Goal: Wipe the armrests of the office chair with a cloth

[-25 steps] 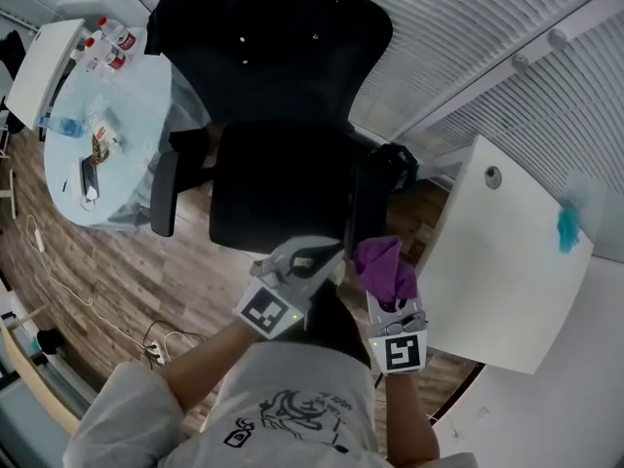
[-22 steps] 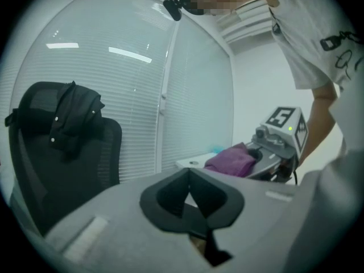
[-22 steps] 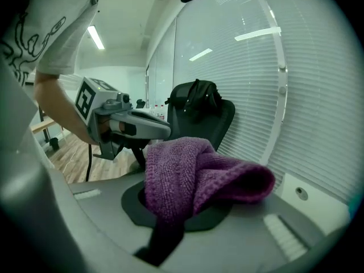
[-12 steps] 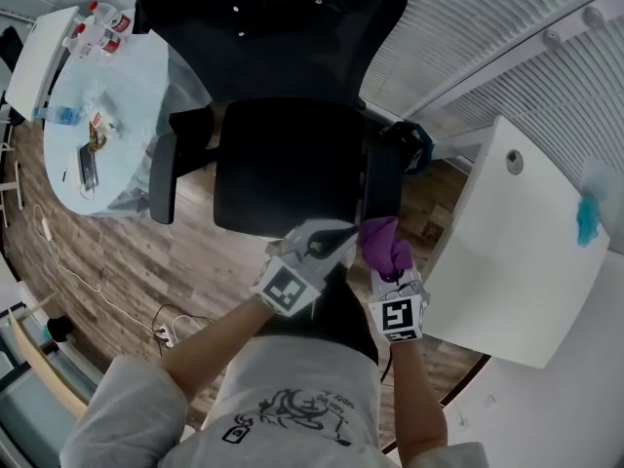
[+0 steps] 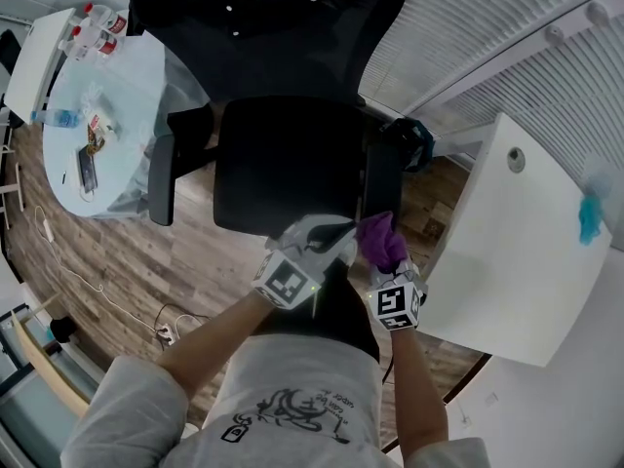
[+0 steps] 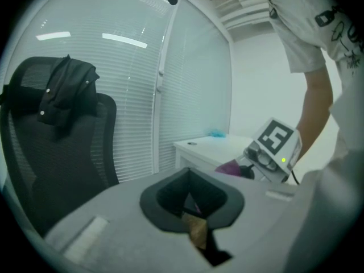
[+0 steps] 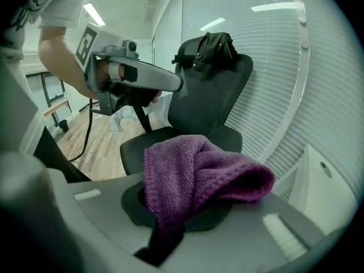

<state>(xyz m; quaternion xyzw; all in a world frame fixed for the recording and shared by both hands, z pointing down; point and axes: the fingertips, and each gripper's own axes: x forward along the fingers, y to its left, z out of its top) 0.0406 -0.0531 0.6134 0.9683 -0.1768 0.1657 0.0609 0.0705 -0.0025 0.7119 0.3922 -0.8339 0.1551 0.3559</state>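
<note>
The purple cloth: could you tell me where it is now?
Head view, right of centre: the cloth is clamped in the right tool, at the front end of the armrest.

The left gripper (image 6: 194, 212) is filling the lower foreground, its jaws sitting close together with nothing between them and only a thin brown sliver showing through. To the left of it a black office chair (image 6: 62, 152) is standing upright, with a dark garment (image 6: 65, 90) hanging over the top of its backrest. Right of the chair, window blinds (image 6: 136, 95) are running floor to ceiling, and further right a white desk (image 6: 222, 147) is carrying a small teal thing (image 6: 216, 133). Just in front of the desk, the right gripper (image 6: 244, 171) is gripping a purple cloth (image 6: 228, 167), with a person's arm (image 6: 315, 107) reaching down to it.
</note>
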